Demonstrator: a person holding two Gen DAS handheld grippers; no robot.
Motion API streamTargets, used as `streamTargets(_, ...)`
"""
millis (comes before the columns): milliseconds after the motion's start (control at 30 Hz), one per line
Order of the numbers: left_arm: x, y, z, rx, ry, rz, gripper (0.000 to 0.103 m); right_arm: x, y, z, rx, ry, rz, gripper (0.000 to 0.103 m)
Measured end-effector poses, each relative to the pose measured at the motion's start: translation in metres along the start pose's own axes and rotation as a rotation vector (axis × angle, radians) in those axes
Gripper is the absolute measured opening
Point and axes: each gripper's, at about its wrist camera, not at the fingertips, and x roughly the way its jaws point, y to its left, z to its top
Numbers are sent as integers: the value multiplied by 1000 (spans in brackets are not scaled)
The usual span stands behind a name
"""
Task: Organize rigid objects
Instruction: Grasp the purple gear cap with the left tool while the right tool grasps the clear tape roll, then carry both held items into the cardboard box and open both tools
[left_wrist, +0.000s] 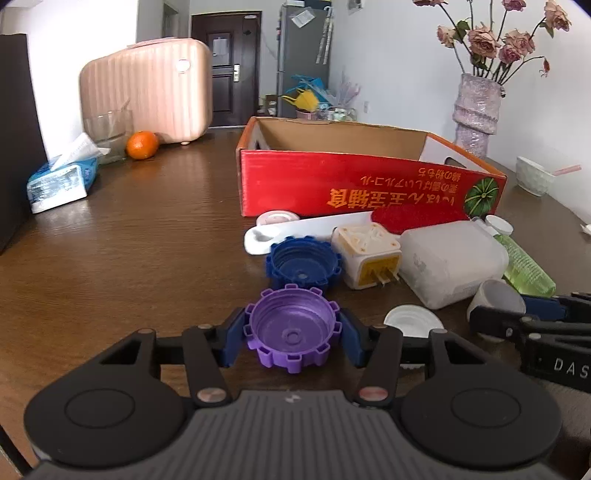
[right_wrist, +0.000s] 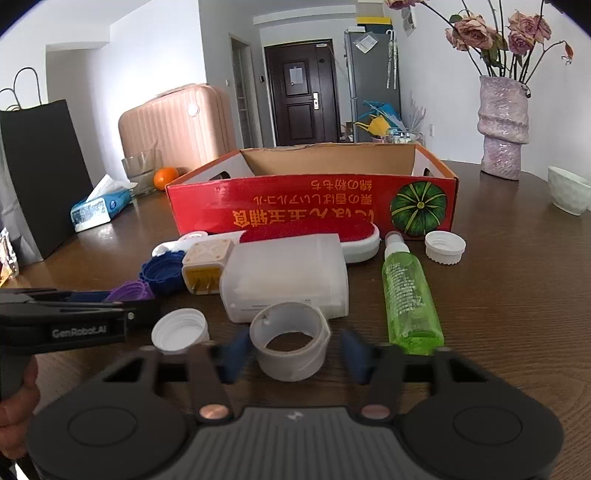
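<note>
The left gripper (left_wrist: 291, 338) clamps a purple cap (left_wrist: 291, 328) on the table (left_wrist: 147, 240), while the right gripper (right_wrist: 291, 350), jaws apart, straddles a white ring (right_wrist: 290, 341) without touching it.

Purple cap (left_wrist: 291, 334): notched rim, open side up, between the left gripper (left_wrist: 291, 338) fingers, touching both. Blue cap (left_wrist: 303, 263) just beyond it, same form, open side up. White tape ring (right_wrist: 290, 341) flat on the table between the right gripper (right_wrist: 291, 350) fingers, gaps either side.
</note>
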Motion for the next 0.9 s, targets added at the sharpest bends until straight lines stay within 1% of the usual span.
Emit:
streamTargets(167,-34,2,-8,-15,-36,30,54,-16,2,-4,-28,-14,-8,42)
streamTargets(267,-67,4,-15,-43,-68,32,54,-42,10,-13,-73,-50,-2,42)
streamTargets(400,-107,1,-31,-44,-102,54,54,-79,16,-31,-108,-85,1,42)
streamTargets(533,-137,-4,-41,-40,-124,49,54,-117,24,-45,-122,-116,2,42)
streamTargets(633,-153,-10,-41,-30,-161,51,54,-140,31,-52,-151,-159,-1,42)
streamTargets(733,-162,-13,-39,-22,-195,45,54,-153,35,-57,-171,-209,3,42)
streamTargets(900,-157,-11,-25,-9,-230,49,54,-151,28,-53,-138,-213,-3,42)
